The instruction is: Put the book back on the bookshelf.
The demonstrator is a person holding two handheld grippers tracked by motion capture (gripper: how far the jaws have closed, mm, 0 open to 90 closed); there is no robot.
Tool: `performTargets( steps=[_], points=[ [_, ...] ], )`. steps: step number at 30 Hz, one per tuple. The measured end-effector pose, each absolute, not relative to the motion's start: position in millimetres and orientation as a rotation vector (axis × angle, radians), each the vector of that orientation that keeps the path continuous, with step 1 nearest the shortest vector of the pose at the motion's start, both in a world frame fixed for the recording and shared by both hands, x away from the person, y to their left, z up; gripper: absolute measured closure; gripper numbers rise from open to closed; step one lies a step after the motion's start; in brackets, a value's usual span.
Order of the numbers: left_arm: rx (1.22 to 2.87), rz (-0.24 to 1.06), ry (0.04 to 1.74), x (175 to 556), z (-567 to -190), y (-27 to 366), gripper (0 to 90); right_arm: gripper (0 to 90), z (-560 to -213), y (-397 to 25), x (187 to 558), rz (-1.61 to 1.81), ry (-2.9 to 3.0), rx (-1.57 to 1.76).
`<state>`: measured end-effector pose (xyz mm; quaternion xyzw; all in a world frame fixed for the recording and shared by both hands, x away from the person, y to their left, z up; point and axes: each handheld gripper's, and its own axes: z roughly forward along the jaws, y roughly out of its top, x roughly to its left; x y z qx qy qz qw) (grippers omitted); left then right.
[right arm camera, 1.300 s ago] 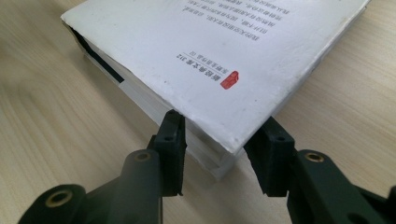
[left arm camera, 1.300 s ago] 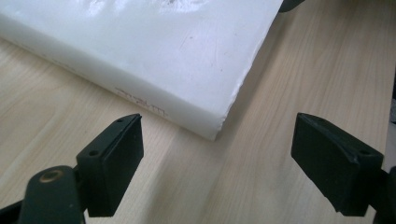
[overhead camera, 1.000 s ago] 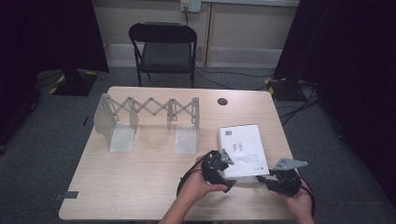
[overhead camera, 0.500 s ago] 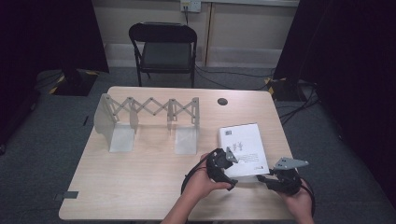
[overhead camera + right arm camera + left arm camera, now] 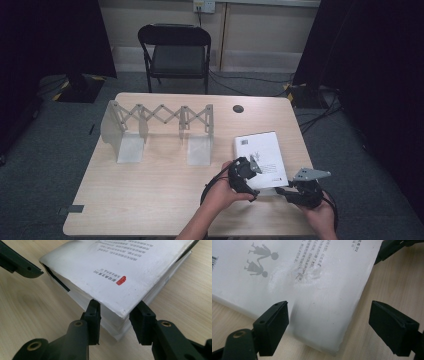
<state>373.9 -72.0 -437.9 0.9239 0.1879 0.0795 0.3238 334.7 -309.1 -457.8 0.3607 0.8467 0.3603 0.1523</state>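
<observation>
Book lying flat near the right front part of the table, white back cover up, print and a small red mark showing; its near corner is lifting a little, pages fanning under the cover in the right gripper view. Right tool is sitting at that near corner with its jaws apart, one on each side of the corner, close to the page block but not pinching it as far as I can tell. Left tool is hovering over the book's left near edge, jaws wide apart, one over the cover and one out over bare wood. Judgement: the step looks like getting a hold on the book to lift or stand it. To do it well, the right tool should be sliding further in so both pads are bearing on the whole thickness, not just the loose cover, which is curling and could slip or tear. Left tool should be steadying the opposite edge before any lift. Folding rack is standing well apart at the table's far left; chair beyond.
</observation>
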Motion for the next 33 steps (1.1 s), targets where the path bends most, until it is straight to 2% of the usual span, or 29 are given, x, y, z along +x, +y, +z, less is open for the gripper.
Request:
performTargets(
  steps=[19,22,24,33],
  points=[
    [2.438,0.301,0.451,377,-446,-88,14.8,62.5,-454,-309,334,1.053,2.427,1.036],
    [2.454,0.299,0.439,377,-446,-90,10.4,62.5,-453,-308,334,1.046,2.426,1.036],
    [2.435,0.312,0.452,378,-446,-92,12.6,62.5,-453,-308,334,1.046,2.424,1.037],
    [2.465,0.364,0.412,380,-450,-98,4.6,62.6,-453,-308,334,1.043,2.421,1.040]
  ],
)
